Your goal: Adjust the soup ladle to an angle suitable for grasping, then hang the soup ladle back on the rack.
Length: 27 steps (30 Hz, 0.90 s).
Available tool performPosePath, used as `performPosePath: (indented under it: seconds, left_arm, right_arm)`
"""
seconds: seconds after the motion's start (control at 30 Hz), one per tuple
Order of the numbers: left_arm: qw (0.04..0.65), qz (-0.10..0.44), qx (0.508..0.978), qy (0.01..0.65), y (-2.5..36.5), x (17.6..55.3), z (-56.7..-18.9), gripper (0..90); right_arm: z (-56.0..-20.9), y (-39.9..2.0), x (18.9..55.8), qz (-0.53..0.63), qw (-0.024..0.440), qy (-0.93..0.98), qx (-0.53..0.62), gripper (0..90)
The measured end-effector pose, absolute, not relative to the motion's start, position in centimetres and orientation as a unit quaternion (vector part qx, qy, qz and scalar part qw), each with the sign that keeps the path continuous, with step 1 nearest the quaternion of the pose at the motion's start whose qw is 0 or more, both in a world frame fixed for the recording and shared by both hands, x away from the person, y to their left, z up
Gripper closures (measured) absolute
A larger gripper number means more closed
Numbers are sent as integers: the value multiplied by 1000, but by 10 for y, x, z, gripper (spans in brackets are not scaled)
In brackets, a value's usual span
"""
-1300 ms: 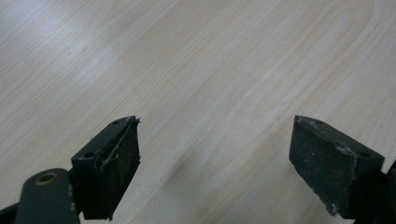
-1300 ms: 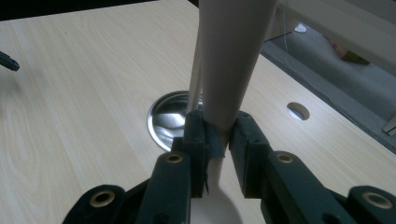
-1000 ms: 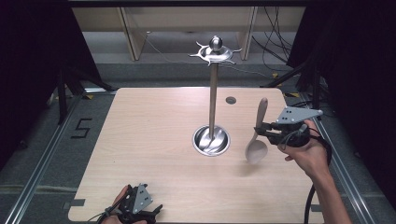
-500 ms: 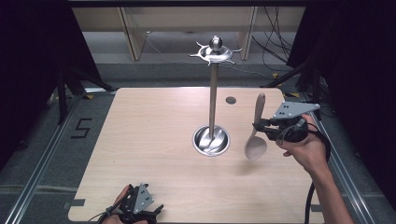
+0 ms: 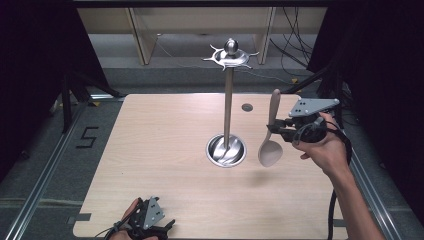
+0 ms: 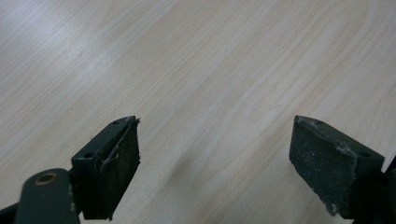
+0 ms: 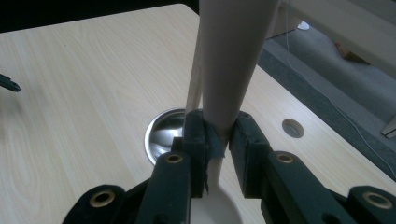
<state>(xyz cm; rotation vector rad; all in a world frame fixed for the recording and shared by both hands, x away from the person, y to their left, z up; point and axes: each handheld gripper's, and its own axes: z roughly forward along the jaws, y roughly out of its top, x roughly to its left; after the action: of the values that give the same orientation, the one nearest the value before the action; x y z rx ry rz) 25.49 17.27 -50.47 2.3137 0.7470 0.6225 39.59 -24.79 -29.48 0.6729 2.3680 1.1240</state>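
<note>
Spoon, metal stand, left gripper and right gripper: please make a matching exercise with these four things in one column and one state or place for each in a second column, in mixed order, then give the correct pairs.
Column one:
1. spoon
2. metal stand
3. left gripper
4. right gripper

Column two:
A. jaws wide apart, nothing between them
B. upright at the middle of the table, round base
C. in the air, bowl end down
D. jaws shut on a pale handle

Pairs: 1-C, 2-B, 3-A, 4-D
</note>
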Motion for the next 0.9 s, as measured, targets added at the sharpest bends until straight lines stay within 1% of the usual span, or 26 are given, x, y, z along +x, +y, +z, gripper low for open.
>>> performPosePath:
  seconds: [0.03, 0.13, 0.17, 0.2, 0.23, 0.27, 0.3, 0.33, 0.37, 0.4, 0.43, 0.5, 0.53, 0.6, 0.63, 0.7, 0.8, 0.9]
  left_arm:
    - [309, 228, 875, 295, 172, 253, -505, 156]
    - [310, 227, 875, 295, 172, 252, -505, 157]
    - [310, 237, 876, 283, 172, 254, -505, 156]
    - [311, 238, 875, 284, 172, 254, -504, 157]
    - [310, 237, 877, 280, 172, 254, -504, 156]
    - [310, 229, 875, 292, 171, 252, -504, 156]
    - [312, 230, 873, 296, 171, 252, -505, 157]
    - [311, 235, 877, 280, 173, 255, -504, 157]
    - [309, 227, 876, 294, 173, 253, -505, 156]
    - [308, 227, 876, 294, 173, 253, -505, 156]
    - [308, 227, 876, 293, 173, 253, -505, 156]
    - [309, 229, 875, 293, 172, 252, -505, 156]
    - [310, 227, 876, 292, 172, 253, -505, 156]
    - [307, 229, 876, 294, 172, 253, -505, 156]
    - [309, 236, 877, 282, 173, 254, -505, 156]
    - [309, 236, 877, 282, 173, 254, -505, 156]
    - [309, 235, 877, 282, 173, 254, -505, 156]
    - [306, 236, 877, 285, 172, 255, -506, 156]
  right_arm:
    - [-294, -246, 396, 407, 223, 851, 245, 773]
    - [-289, -244, 397, 407, 218, 851, 248, 773]
    - [-287, -243, 397, 407, 217, 851, 250, 773]
    - [-285, -241, 396, 406, 206, 854, 253, 773]
    - [-284, -240, 397, 407, 209, 853, 250, 773]
    - [-282, -240, 398, 405, 213, 854, 247, 773]
    - [-281, -238, 398, 405, 207, 854, 252, 773]
    - [-280, -237, 399, 407, 211, 853, 248, 773]
    - [-278, -236, 400, 404, 210, 857, 242, 773]
    - [-277, -234, 401, 406, 215, 854, 242, 773]
    - [-275, -233, 402, 403, 206, 858, 243, 773]
    - [-273, -231, 403, 404, 215, 856, 241, 773]
    - [-272, -229, 403, 401, 206, 858, 247, 773]
    - [-270, -227, 405, 402, 208, 858, 242, 773]
    - [-269, -226, 406, 401, 214, 858, 239, 773]
    - [-268, -224, 407, 399, 204, 861, 241, 773]
    - [-266, -221, 409, 401, 209, 858, 243, 773]
    - [-264, -219, 409, 398, 202, 860, 248, 773]
